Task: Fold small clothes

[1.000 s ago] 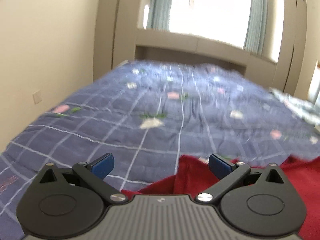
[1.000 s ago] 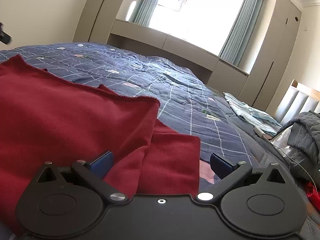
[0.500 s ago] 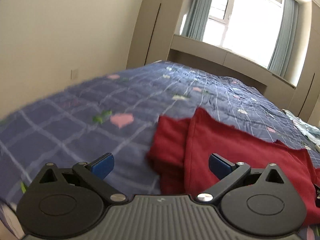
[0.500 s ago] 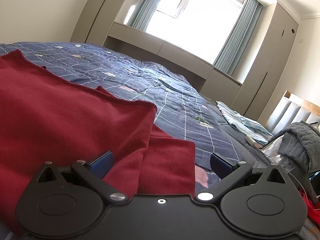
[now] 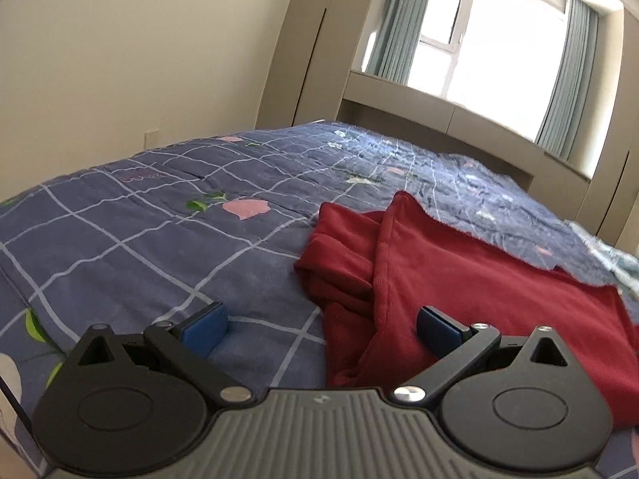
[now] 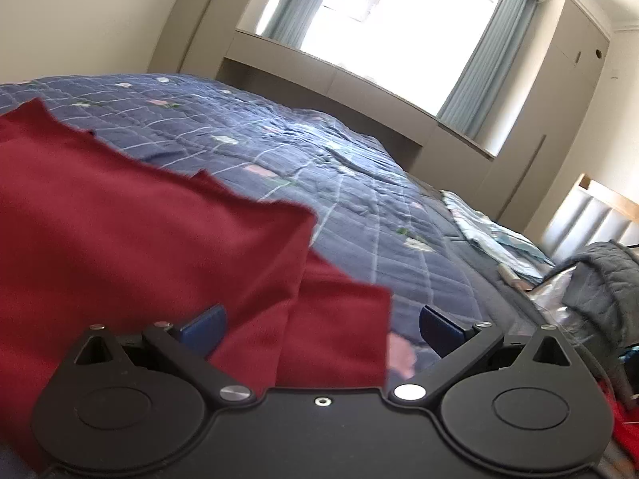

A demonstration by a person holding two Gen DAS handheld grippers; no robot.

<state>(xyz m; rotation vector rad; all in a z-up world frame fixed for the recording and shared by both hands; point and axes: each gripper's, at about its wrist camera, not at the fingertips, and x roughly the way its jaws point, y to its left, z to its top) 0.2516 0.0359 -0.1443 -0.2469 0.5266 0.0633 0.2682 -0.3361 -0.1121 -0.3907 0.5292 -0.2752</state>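
red garment [image 5: 471,279], one, lying on the blue checked quilt [image 5: 159,239], partly folded: a flat top layer over a lower layer that sticks out at both ends. long axis runs left to right across the near part of the bed.

left gripper [image 5: 321,329]: one, fingers spread wide, holding nothing. the garment's bunched left end [image 5: 339,255] lies ahead and to the right of it; the right blue pad sits over red cloth, the left pad over bare quilt. whether either pad touches the fabric cannot be told.

right gripper [image 6: 321,329]: one, fingers spread wide, holding nothing. the garment's right end, a lower flap [image 6: 339,331] poking out from under the top layer, lies directly between and just ahead of the fingers; the left pad is over red cloth, the right pad over quilt.

judgement: each gripper is nearest its own end of the garment, so a two-handed pinch of both ends looks like the coming step; the right is the better lined up.

also on the bed, far right: pale patterned cloth [image 6: 491,235], one; dark grey quilted garment [image 6: 603,291], one.
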